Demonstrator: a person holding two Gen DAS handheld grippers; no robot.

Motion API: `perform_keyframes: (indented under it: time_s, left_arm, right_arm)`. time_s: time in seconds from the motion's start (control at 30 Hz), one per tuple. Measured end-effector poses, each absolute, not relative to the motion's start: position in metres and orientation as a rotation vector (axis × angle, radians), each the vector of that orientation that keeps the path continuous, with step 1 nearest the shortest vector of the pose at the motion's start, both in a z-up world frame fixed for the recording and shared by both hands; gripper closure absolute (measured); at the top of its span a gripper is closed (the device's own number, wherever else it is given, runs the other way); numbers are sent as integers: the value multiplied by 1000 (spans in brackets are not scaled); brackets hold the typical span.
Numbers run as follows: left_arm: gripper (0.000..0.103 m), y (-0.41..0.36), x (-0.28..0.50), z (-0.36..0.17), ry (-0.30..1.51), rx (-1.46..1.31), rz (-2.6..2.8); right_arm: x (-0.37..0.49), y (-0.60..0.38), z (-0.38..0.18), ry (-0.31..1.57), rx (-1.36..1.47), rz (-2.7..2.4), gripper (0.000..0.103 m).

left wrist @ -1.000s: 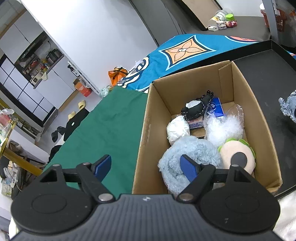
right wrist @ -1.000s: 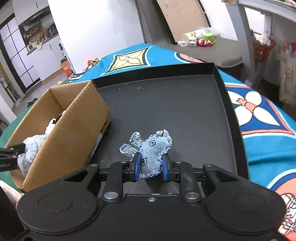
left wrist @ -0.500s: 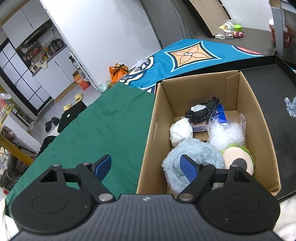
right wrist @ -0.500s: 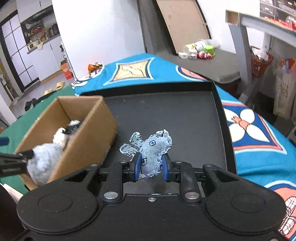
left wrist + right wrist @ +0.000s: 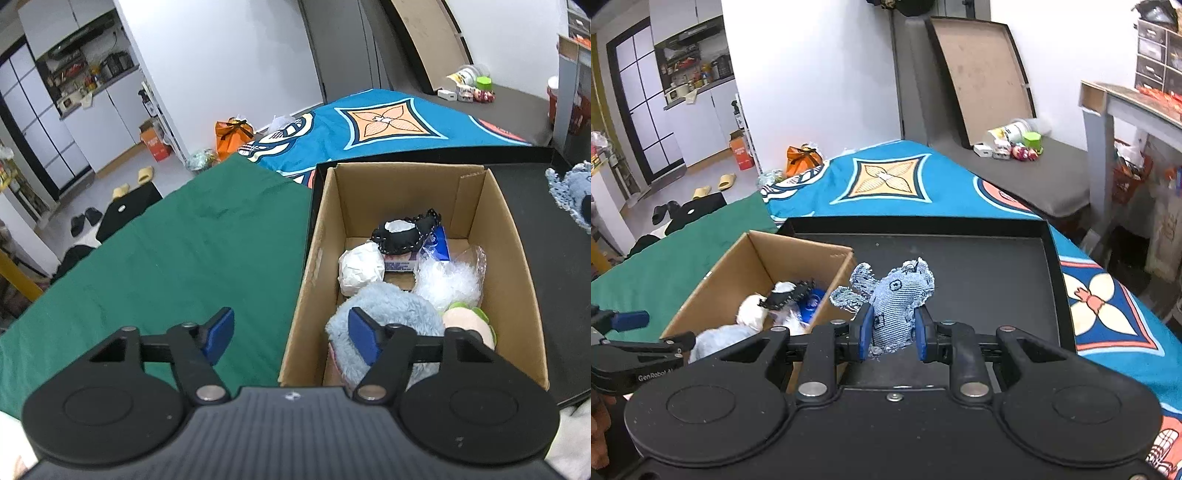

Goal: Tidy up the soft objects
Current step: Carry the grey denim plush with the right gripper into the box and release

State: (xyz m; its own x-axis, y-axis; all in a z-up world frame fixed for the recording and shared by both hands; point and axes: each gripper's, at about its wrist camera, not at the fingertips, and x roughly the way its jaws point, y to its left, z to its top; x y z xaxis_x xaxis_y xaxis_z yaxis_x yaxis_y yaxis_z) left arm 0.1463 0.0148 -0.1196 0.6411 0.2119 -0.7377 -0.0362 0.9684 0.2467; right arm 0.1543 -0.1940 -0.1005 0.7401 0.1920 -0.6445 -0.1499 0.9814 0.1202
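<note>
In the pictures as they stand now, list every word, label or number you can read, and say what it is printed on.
"GenRobot A", cut off after that: white lettering on the black body of the left gripper, seen from the right wrist.
Print on the blue packet in the cardboard box: too small to read.
Label on the white tub far off: blurred, unreadable.
Orange carton by the wall: print unreadable.
</note>
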Motion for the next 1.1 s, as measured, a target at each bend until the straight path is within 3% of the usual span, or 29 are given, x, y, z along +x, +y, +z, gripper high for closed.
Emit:
perform_keyframes:
  time_s: [0.13, 0.4, 0.8, 1.0, 1.1]
  left_arm:
    - [48, 22, 147, -121, 886, 178, 142]
    - [87, 34, 154, -128, 948, 100, 119]
    - [93, 41, 148, -124, 930, 31, 43]
    - [93, 42, 148, -125, 925, 31, 38]
    - [93, 43, 150, -126, 927, 21, 39]
  right_arm:
    - [156, -183, -97, 709, 47, 200, 79]
    - [162, -159, -91, 702, 11, 224, 79]
    - [173, -119, -81, 666, -42, 258, 78]
    - [176, -120, -80, 670, -53, 227, 58]
    - [170, -130, -82, 681, -27, 201, 57]
